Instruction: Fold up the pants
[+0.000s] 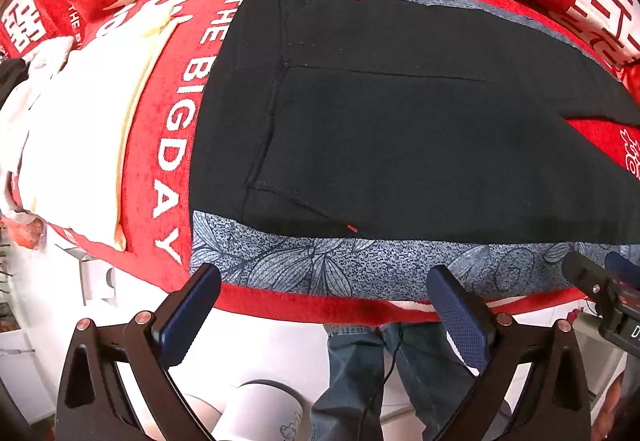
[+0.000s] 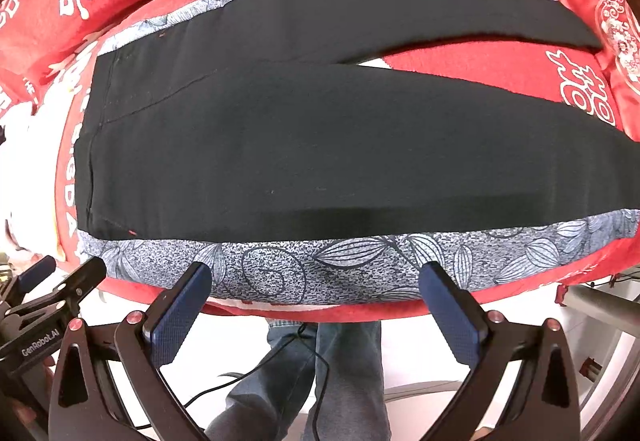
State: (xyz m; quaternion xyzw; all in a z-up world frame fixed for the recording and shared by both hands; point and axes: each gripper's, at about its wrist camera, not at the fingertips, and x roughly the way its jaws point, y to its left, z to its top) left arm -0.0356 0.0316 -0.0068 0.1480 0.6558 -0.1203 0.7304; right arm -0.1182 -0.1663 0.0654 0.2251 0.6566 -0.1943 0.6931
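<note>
The black pants (image 1: 400,129) lie flat on a blue-grey leaf-print cloth (image 1: 320,265) over a red cover (image 1: 160,145), just ahead of both grippers; the left gripper (image 1: 324,277) hangs with its fingers spread wide and nothing between them, tips over the cloth's near edge; the right gripper (image 2: 316,273) is likewise spread and empty; only the left view shows the waistband seams, the words THE BIG DAY and a white cushion (image 1: 80,129) off to the left, overexposed and hard to read; only the right view shows the two legs (image 2: 460,41) parting ahead and to the right, their cuffs cut off; below the grippers, a person's jeans (image 2: 344,373) show.
</note>
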